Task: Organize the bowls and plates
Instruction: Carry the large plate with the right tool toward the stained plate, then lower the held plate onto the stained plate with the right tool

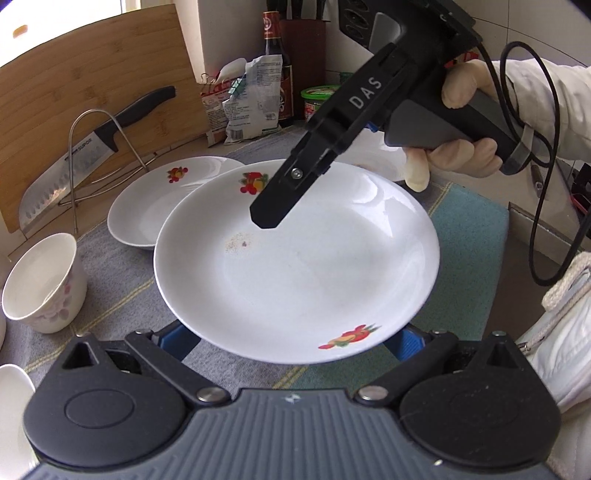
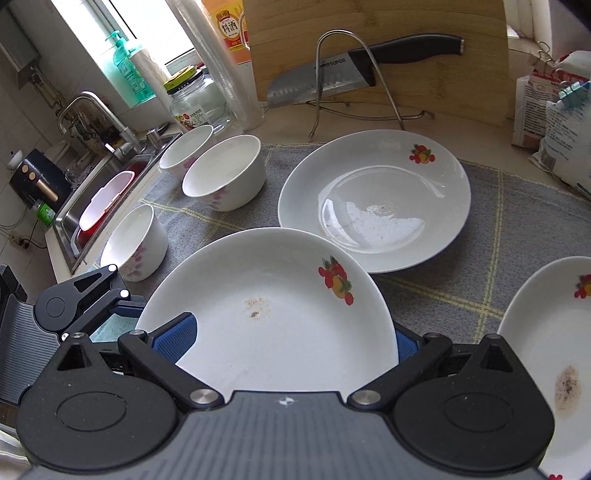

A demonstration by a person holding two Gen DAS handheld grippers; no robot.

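A white plate (image 1: 295, 266) with fruit prints is held up over the grey cloth; it also shows in the right wrist view (image 2: 273, 317). My left gripper (image 1: 291, 343) is shut on its near rim, blue pads mostly hidden under it. My right gripper (image 2: 291, 343) is shut on the same plate's opposite rim; in the left wrist view its black finger (image 1: 273, 206) lies over the plate's far side. A second plate (image 2: 373, 199) lies flat behind, also in the left wrist view (image 1: 155, 206). A third plate (image 2: 550, 354) is at the right.
Three white flowered bowls (image 2: 225, 173) (image 2: 186, 151) (image 2: 135, 242) stand left on the cloth; one shows in the left wrist view (image 1: 40, 284). A knife (image 2: 332, 74) rests in a wire rack against a cutting board (image 2: 443, 22). The sink (image 2: 99, 199) is left, food bags (image 2: 554, 122) right.
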